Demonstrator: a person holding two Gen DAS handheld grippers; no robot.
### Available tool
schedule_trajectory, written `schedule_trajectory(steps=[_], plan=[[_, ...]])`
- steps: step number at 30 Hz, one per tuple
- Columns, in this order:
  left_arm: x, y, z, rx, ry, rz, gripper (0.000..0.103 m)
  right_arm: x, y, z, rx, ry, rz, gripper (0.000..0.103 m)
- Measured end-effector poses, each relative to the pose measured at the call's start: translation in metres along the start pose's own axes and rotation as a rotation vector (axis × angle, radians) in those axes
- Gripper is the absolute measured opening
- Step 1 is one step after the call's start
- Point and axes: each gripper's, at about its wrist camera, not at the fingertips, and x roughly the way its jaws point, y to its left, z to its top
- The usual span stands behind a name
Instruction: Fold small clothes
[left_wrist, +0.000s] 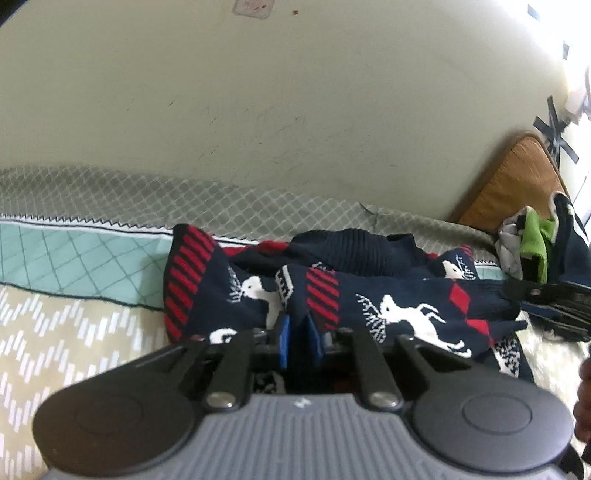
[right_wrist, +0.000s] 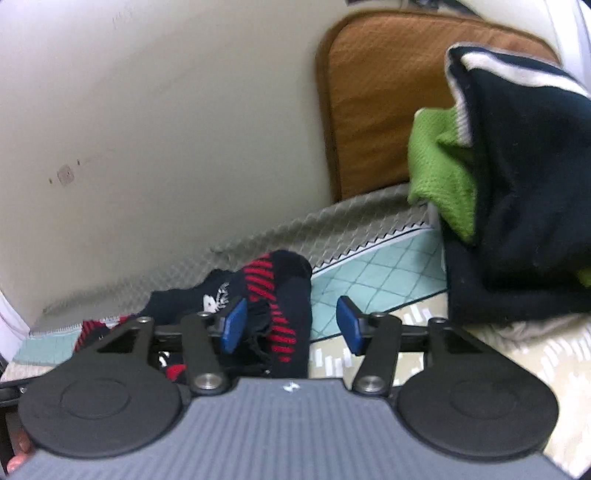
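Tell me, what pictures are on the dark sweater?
White reindeer and red stripes on the navy sweater, clearest in the left wrist view.

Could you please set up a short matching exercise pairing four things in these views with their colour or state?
Things:
1. reindeer sweater
2. left gripper
3. right gripper
4. cushion

States:
A. orange-brown, leaning on the wall
B. open
C. navy, red and white, on the bed
D. shut on the knit fabric

Pairs: 1-C, 2-D, 3-B, 4-A
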Motion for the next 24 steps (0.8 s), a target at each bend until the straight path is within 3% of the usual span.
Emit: schedule_trajectory(steps=[4, 5, 6, 8, 10, 12, 13, 14, 15, 17, 20, 22, 24], plan=[[-0.002, -0.001, -0.001, 0.008, -0.009, -0.006, 0.011, 0.025, 0.009, 0.002, -0.045, 0.077, 0.011, 0.057], [-0.003, -0.002, -0.001, 0.01, -0.014, -0.015, 0.011, 0.028, 0.015, 0.001, -0.081, 0.085, 0.018, 0.052], [-0.004, -0.002, -0.002, 0.016, -0.02, -0.026, 0.011, 0.026, 0.022, 0.0, -0.136, 0.082, 0.013, 0.024], [-0.006, -0.004, -0.002, 0.034, -0.036, -0.054, 0.011, 0.024, 0.031, -0.004, -0.245, 0.051, -0.024, 0.018], [-0.009, -0.007, -0.003, 0.051, -0.047, -0.077, 0.011, 0.014, 0.023, -0.001, -0.242, 0.004, -0.056, 0.012], [-0.007, -0.011, -0.005, 0.063, -0.037, -0.091, 0.016, 0.009, 0.01, -0.001, -0.233, -0.052, -0.16, 0.002], [-0.003, -0.013, -0.006, 0.073, -0.021, -0.079, 0.02, 0.012, 0.004, -0.003, -0.255, -0.068, -0.25, 0.002], [0.002, -0.016, -0.007, 0.088, -0.005, -0.049, 0.027, 0.016, -0.007, -0.004, -0.235, -0.03, -0.266, 0.003], [0.005, -0.017, -0.01, 0.106, -0.007, -0.025, 0.031, 0.015, -0.018, -0.003, -0.178, 0.015, -0.235, 0.003], [0.004, -0.016, -0.01, 0.108, -0.015, -0.026, 0.031, -0.003, -0.027, -0.002, -0.108, -0.014, -0.176, 0.006], [0.003, -0.013, -0.009, 0.091, -0.017, -0.027, 0.033, -0.041, -0.014, -0.008, -0.134, -0.052, -0.043, 0.015], [0.003, -0.014, -0.009, 0.094, -0.02, -0.025, 0.033, -0.059, 0.002, -0.019, -0.219, -0.035, 0.035, 0.049], [0.004, -0.015, -0.011, 0.098, -0.026, -0.023, 0.031, -0.065, 0.022, -0.034, -0.345, -0.004, 0.062, 0.054]])
